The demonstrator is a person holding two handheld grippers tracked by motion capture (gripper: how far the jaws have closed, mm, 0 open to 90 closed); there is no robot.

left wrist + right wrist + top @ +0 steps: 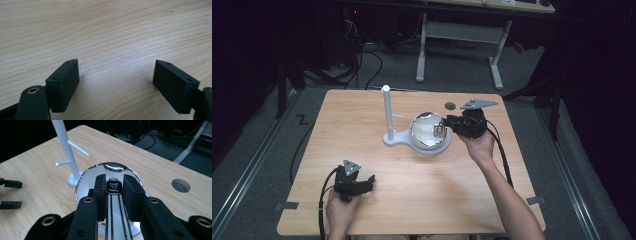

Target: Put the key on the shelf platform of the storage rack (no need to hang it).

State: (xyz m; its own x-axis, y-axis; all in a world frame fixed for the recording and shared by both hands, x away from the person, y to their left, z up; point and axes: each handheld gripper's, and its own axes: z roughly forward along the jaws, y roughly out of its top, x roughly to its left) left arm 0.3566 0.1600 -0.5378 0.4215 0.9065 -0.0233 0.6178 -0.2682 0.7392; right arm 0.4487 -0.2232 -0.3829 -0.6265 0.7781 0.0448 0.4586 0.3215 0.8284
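Watch, dark-faced with striped strap, pinched between nearly closed jaws of right gripper, centre frame over round mirror; white stand up left; left gripper gaping wide, empty, lower left over table; likely risk: slippage onto glass through thin grip on case edges.

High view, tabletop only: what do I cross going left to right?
left gripper → white post stand → shiny round bowl → right gripper, its jaws closed over the bowl → hole in the table
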